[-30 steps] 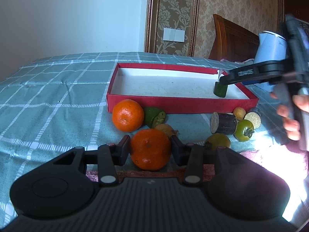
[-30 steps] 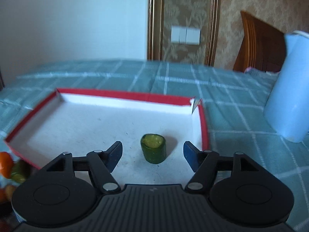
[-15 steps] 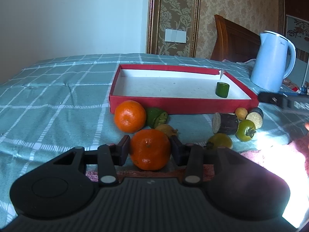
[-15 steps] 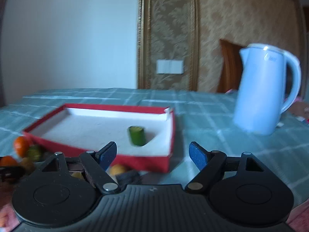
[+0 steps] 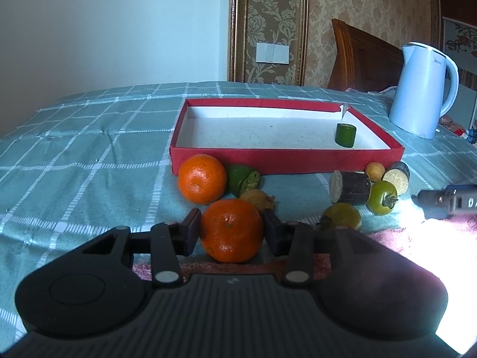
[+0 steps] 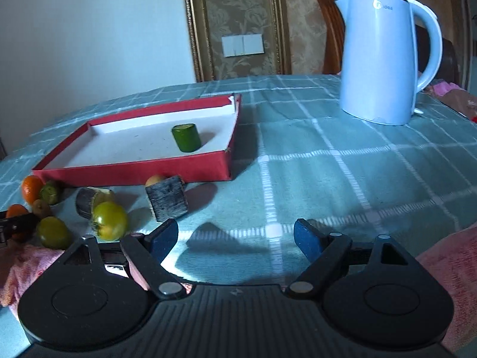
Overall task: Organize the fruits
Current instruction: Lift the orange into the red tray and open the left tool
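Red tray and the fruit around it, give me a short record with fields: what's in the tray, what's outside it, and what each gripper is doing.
tray: red tray on the checked cloth
inside tray: one green cylinder piece, upright, near the right wall
outside tray: second orange, green tomato, dark cut pieces
left gripper: shut on an orange
right gripper: jaws opening, nothing between them
bystander: white kettle

The right claw (image 6: 235,238) has left the red tray (image 6: 134,171), jaws opening.
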Tool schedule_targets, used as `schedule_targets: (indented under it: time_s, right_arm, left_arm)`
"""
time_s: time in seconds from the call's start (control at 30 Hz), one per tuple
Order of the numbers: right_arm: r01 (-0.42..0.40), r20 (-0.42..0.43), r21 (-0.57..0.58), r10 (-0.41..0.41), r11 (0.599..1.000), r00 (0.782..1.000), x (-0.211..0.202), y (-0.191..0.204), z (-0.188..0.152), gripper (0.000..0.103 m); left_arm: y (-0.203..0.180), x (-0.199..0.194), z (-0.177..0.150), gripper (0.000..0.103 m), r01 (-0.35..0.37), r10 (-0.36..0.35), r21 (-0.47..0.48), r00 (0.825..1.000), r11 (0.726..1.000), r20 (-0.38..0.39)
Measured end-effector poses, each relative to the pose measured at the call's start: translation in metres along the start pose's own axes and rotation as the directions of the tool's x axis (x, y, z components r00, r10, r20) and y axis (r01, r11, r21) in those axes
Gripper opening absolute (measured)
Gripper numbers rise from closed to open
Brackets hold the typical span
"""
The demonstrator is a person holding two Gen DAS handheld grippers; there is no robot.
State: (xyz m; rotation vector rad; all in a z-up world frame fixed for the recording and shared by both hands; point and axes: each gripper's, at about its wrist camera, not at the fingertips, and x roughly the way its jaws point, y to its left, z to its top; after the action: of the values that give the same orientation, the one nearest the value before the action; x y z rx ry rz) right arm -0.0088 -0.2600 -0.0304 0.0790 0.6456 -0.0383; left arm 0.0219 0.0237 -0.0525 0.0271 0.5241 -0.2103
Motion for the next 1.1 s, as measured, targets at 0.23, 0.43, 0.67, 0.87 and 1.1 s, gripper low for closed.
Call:
schedule_targets:
  time_s: [0.23,0.43,0.67,0.87,1.1]
  right_arm:
    - [-0.039,-0.011,-0.049,0.038,0.998,0.999,-0.001,0.006,-0.002,0.092]
    - [-0.06,-0.02,-0.059,0.059,0.996,0.998,0.0,0.007,-0.001,0.095]
    - [-0.093,-0.017,-0.046,0.092,0.995,0.996,0.0,0.004,-0.001,0.096]
    - [-0.094,-0.017,-0.044,0.093,0.995,0.996,0.0,0.004,-0.001,0.096]
    - [-0.093,-0.017,-0.046,0.092,0.995,0.996,0.0,0.004,-0.001,0.096]
  left_arm:
    - [-0.002,0.0,0.001,0.04,-0.016,0.016,0.032,1.0,0.999,-0.002]
    - [-0.004,-0.007,0.019,0.04,-0.002,0.001,0.037,1.0,0.999,0.021]
    - [-0.018,0.011,0.066,0.04,0.016,-0.021,0.073,0.997,0.997,0.071]
    - [-0.027,0.057,0.098,0.04,-0.023,0.016,0.089,0.997,0.996,0.076]
    - [-0.015,0.123,0.118,0.04,-0.082,0.083,0.048,0.996,0.995,-0.016]
